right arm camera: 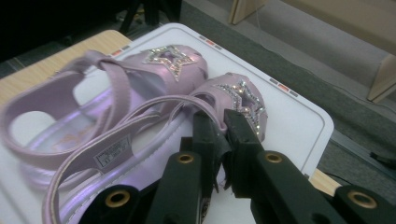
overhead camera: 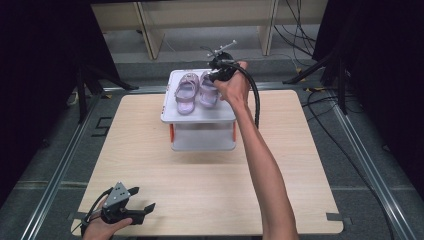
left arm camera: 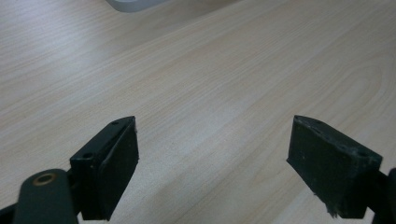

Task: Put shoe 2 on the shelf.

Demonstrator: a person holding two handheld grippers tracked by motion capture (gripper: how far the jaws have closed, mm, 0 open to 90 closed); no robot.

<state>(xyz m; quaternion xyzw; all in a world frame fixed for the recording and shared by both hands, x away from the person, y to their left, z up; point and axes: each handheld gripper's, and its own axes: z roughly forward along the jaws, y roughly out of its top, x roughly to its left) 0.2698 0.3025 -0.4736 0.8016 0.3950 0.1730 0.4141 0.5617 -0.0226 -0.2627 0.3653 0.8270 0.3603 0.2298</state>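
Two lilac sandals with glittery stars lie side by side on top of a white two-level rack (overhead camera: pixel 200 116). My right gripper (overhead camera: pixel 218 75) reaches in from the right and is shut on the side strap of the right sandal (overhead camera: pixel 207 90). In the right gripper view the jaws (right arm camera: pixel 224 122) pinch that sandal (right arm camera: pixel 240 93) just behind its star, with the left sandal (right arm camera: pixel 93 88) beside it. I cannot tell whether the gripped sandal is lifted or resting. My left gripper (overhead camera: pixel 143 198) rests open at the table's near left corner; nothing lies between its pads (left arm camera: pixel 116 163).
The rack stands at the far middle of the wooden table (overhead camera: pixel 210 185), with a lower shelf (overhead camera: pixel 204 140) under the top. The right forearm stretches across the table's right half. Dark stands, cables and wooden furniture legs lie beyond the far edge.
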